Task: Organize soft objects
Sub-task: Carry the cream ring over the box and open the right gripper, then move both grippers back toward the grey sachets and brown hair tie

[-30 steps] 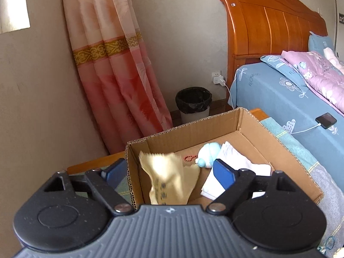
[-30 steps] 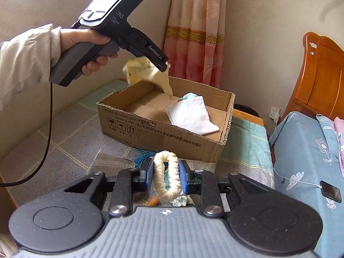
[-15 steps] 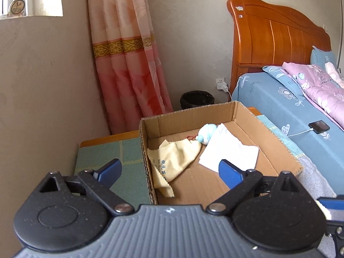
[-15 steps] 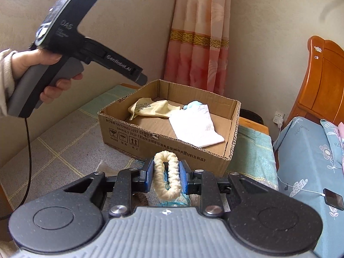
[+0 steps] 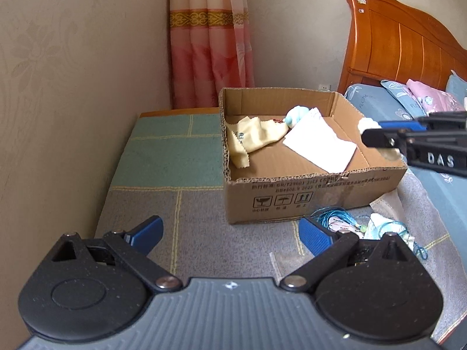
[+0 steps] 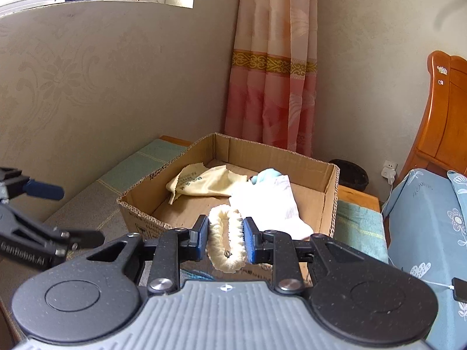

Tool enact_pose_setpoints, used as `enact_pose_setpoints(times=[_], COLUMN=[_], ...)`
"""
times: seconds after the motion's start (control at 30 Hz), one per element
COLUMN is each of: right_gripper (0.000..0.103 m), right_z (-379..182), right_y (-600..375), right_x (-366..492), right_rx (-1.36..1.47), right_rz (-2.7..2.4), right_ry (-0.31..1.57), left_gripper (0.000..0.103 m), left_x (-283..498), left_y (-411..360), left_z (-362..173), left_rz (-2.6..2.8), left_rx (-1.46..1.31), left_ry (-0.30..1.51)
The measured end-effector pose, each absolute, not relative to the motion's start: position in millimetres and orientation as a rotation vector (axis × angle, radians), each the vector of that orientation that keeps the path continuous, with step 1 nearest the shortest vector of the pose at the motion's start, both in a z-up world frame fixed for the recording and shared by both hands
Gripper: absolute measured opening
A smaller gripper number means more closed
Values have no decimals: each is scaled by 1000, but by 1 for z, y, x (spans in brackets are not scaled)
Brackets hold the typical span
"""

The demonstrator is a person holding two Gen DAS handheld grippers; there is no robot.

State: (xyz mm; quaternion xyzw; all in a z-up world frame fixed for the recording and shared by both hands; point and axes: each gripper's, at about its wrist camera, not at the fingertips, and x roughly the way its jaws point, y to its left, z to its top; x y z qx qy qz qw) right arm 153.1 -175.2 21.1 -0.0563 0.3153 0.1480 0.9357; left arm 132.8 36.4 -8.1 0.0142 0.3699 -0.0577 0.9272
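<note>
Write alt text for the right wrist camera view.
The right gripper pinches a fluffy cream loop above the near edge of an open cardboard box holding a yellow cloth and a white cloth.

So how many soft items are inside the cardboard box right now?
3. A yellow cloth lies at the box's left side, a white cloth at centre-right, and a light-blue plush sits near the back wall between them. Something may be hidden underneath the cloths.

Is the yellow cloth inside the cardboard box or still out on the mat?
Inside. The yellow cloth lies crumpled on the floor of the cardboard box, against its left wall, beside the white cloth.
</note>
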Motion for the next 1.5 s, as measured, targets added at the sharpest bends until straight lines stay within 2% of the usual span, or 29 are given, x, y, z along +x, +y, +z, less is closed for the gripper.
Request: enact_pose_setpoints(times=[0.33,0.4,0.43,0.47,0.5,0.53,1.03,1.5], right_gripper=[31,43,62,73,93,103,103,103], right_z=[26,25,24,23,22,22,25,-3], right_y=[-129,-122,-119,-116,-115,-114,-136,-168], right_x=[211,219,222,224,225,224,191,142], right_rx=[-190,-190,-192,-196,-196,-192,-160,-107], right_rz=[357,365,373,373,368,363,299,257], right_ry=[646,654,657,657,653,645,652,704], left_gripper=[99,99,99,99,99,99,100,100], left_x=[107,105,105,104,103,102,94,92], left_y=[58,61,62,63,64,64,60,56], left_z=[-21,-23,-23,-23,-23,-24,-21,-26], left_rz=[-38,-23,-18,-16,-15,-16,-48,-61], left_rx=[12,7,4,2,1,0,-6,0], left_ry=[765,772,776,777,775,774,761,771])
